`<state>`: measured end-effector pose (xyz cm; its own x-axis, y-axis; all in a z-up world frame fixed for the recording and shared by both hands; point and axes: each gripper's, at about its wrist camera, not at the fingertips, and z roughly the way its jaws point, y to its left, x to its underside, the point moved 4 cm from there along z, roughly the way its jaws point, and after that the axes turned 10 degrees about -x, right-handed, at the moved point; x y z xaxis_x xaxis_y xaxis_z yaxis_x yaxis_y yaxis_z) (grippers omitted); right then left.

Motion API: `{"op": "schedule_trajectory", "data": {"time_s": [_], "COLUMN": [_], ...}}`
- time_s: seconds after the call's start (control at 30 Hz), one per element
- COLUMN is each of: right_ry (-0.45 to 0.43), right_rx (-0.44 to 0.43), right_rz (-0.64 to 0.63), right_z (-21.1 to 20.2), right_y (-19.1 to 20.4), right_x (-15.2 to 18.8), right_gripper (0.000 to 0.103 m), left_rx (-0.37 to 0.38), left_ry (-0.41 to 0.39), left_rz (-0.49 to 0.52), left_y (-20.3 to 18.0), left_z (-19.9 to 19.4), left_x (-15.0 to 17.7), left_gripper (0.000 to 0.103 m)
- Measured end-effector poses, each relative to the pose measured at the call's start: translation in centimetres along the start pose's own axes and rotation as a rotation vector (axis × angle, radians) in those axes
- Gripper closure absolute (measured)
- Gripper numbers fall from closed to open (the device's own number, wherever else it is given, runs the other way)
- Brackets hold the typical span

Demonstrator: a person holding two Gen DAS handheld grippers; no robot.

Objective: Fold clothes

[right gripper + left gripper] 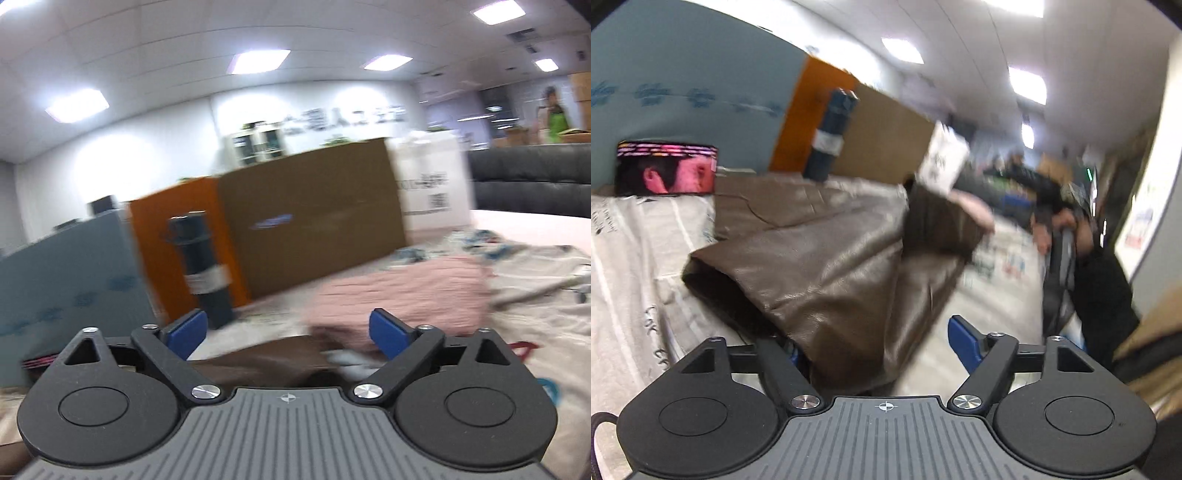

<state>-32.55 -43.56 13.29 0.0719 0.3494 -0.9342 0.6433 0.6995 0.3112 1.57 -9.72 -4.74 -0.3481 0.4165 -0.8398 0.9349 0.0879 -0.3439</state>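
1. We see bright, even light from ceiling panels, blown out to white glare.
2. Motion blur smears the brown garment and pink garment.
3. Fisheye bending curves walls; corners go black.

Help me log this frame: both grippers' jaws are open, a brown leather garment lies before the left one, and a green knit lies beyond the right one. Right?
Almost. The knit is pink, not green, as the right wrist view shows. The rest holds: the left gripper and right gripper have open jaws, and the brown leather garment lies before the left one.
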Motion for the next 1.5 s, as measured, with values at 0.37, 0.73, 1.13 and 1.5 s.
{"op": "schedule_trajectory", "data": {"time_s": [0.37, 0.73, 1.13, 1.5], "right_ry": [0.178, 0.23, 0.194, 0.002], "right_rx": [0.08, 0.239, 0.144, 0.191], "right_rz": [-0.24, -0.298, -0.041, 0.011], "right_z": [9.9, 6.3, 3.8, -12.1], "right_y": [12.5, 8.1, 4.1, 2.5], "right_x": [4.8, 8.3, 9.2, 8.2], "right_gripper": [0.001, 0.013, 0.091, 0.096], "left_rx": [0.022, 0.071, 0.042, 0.392], "left_ry": [0.019, -0.037, -0.139, -0.244], "left_rz": [-0.029, -0.203, -0.034, 0.142], "left_y": [-0.1, 4.3, 2.2, -1.2], "left_z": [-0.8, -0.6, 0.8, -3.8], "left_x": [0.8, -3.8, -4.7, -4.9], "left_gripper": [0.026, 0.026, 0.099, 0.099]}}
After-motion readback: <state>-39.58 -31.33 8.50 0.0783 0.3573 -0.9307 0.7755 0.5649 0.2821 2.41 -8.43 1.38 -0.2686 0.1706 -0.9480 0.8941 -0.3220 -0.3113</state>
